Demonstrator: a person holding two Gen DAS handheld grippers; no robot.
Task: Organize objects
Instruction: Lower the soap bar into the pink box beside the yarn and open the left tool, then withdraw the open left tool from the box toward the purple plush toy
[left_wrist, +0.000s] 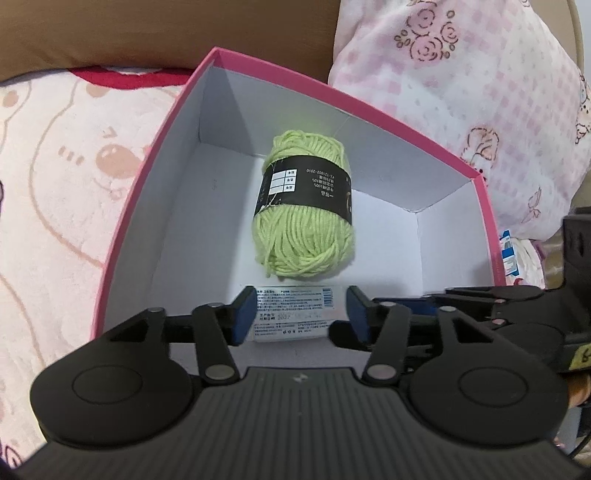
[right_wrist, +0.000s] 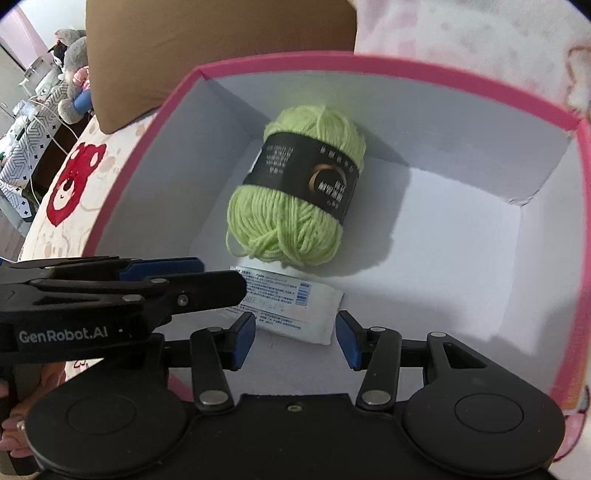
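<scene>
Green yarn ball (left_wrist: 304, 205) lies in pink box (left_wrist: 155, 147). White packet (left_wrist: 291, 314) lies flat between left gripper's (left_wrist: 301, 314) parted jaws, untouched.

A bed covered by a pale blanket (left_wrist: 55, 177) printed with cartoon bears meets a brown headboard (left_wrist: 166, 33), a pink flowered pillow (left_wrist: 461, 92) leaning against it, while beyond the bed's edge a side table (right_wrist: 33, 147) with a patterned cloth holds grey plush toys (right_wrist: 72, 74) in even indoor light.
</scene>
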